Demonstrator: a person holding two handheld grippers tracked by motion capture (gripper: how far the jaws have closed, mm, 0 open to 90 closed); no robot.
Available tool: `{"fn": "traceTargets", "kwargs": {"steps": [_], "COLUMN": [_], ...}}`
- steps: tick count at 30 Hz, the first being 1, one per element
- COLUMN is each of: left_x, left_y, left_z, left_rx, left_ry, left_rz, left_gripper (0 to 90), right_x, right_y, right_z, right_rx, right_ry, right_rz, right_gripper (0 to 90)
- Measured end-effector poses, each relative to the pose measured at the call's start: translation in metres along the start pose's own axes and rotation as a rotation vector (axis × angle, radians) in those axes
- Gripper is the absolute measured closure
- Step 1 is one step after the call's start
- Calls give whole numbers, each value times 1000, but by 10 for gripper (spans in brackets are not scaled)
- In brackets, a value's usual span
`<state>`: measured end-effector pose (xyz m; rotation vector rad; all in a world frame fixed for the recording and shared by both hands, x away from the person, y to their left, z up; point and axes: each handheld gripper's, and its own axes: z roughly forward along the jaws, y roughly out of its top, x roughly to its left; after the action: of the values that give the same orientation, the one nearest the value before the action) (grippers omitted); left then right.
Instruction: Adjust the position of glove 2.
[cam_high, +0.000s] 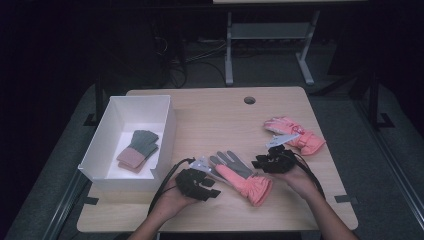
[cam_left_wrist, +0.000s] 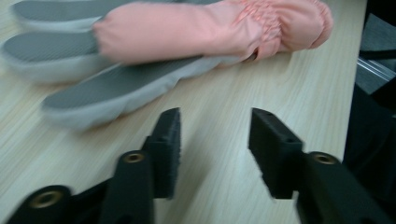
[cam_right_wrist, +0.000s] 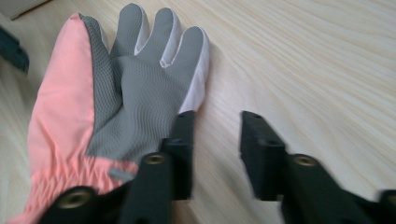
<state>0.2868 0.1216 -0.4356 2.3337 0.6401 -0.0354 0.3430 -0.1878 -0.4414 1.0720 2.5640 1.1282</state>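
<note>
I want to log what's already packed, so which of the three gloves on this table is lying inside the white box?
The grey knit glove with a pink cuff lies inside the white box; both pink padded gloves lie on the table.

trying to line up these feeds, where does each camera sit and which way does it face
High view: above the person's side, looking forward and down on the table; both forearms, left gripper and right gripper flank the near pink glove.
Left gripper view: rides the left gripper, looking along open jaws at the near pink glove.
Right gripper view: rides the right gripper, open jaws beside the near pink glove, palm up.
Shared: all three show the same glove and wooden tabletop.
</note>
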Motion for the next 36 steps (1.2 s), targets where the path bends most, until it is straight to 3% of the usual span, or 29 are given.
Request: {"fn": "traceTargets", "kwargs": {"steps": [3, 4, 8, 9, 17, 21, 29, 31, 36], "left_x": [-2, -1, -1, 1, 4, 4, 6, 6, 6], "left_y": [-9, -11, -15, -15, -16, -16, -17, -16, -17], "left_z": [-1, -2, -4, -4, -3, -1, -2, -2, -1], "left_rx": [-3, 2, -7, -11, -18, -2, 5, -4, 15], "left_ry": [36, 46, 77, 91, 91, 84, 84, 85, 80], "left_rz": [5, 5, -10, -6, -27, -24, -25, -28, -16], "left_gripper": [332, 332, 181, 170, 166, 166, 167, 167, 167], "right_x": [-5, -5, -14, -16, -40, -62, -92, -105, -122], "right_y": [-5, -5, -2, 0, 11, 17, 29, 34, 38], "right_z": [-14, -14, -27, -29, -38, -42, -50, -55, -60], "right_rx": [5, 5, 21, 21, 20, 63, 85, 91, 118], "right_ry": [15, 15, -15, -14, -34, -70, -138, -167, -190], "right_rz": [-21, -21, -66, -58, -43, -31, -19, -10, 8], "right_gripper": [560, 560, 557, 557, 557, 557, 562, 565, 570]}}
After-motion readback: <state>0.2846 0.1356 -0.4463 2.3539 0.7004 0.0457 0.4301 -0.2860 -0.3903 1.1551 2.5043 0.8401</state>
